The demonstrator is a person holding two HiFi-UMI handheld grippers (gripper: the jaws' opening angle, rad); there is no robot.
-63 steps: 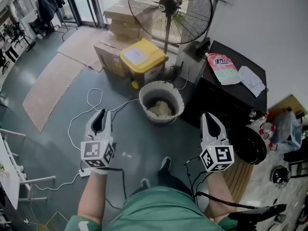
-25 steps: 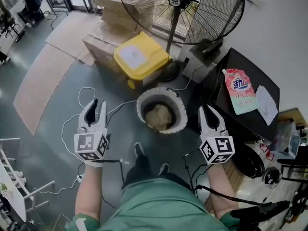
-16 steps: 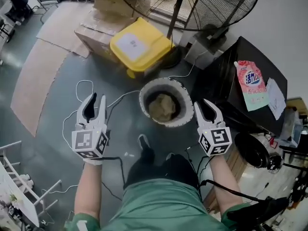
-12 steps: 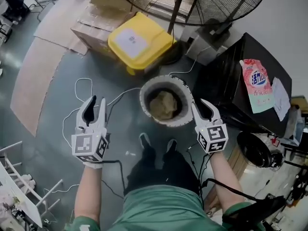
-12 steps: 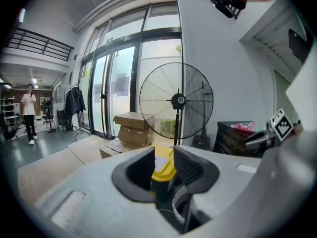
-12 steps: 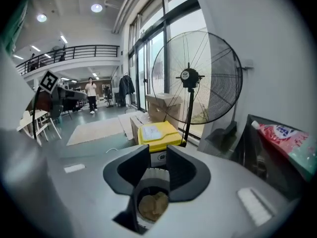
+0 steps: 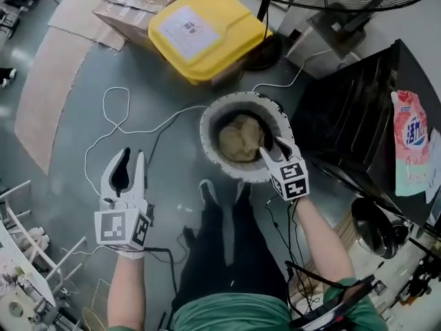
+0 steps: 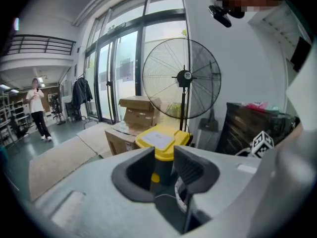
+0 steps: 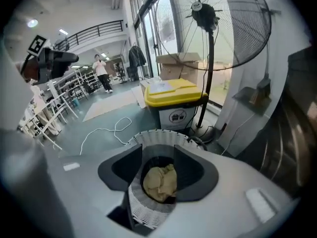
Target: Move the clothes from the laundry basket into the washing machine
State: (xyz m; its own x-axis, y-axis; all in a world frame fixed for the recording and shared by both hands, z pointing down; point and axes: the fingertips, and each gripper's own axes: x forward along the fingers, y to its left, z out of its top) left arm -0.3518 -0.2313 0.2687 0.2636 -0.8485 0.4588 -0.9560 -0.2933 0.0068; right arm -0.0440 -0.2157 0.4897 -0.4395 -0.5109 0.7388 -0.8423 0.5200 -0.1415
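**Change of state.** Compared with a second ago, the right gripper [image 7: 272,147] has come down from a raised position at the right of the laundry basket [image 7: 207,129] and now sits over the near right part of its rim, pointing steeply down into it. Its jaws are opening: they stand partly apart, with no pad in contact with anything. In the right gripper view the beige garment [image 9: 159,181] shows through the gap between the jaws of the right gripper [image 9: 158,157], lying below and beyond them in the basket [image 9: 143,207].

The left gripper [image 7: 132,154] has also come lower. It stays well to the left of the basket, over bare floor near the white cable [image 7: 114,126]. Its jaws are slightly apart and hold nothing; the left gripper view shows only the yellow bin [image 8: 161,139] beyond the left gripper [image 8: 162,157].

**Location of the load.** The beige garment [image 7: 240,138] lies crumpled at the bottom of the basket. No clothes have been lifted yet.

**Meaning for the task.** The pick is in its approach phase. The right gripper is judged to be the picking tool; it needs more descent before closing. The black appliance [image 7: 344,109] to the right, with a detergent pouch [image 7: 412,140] on top, is presumably the washing machine.
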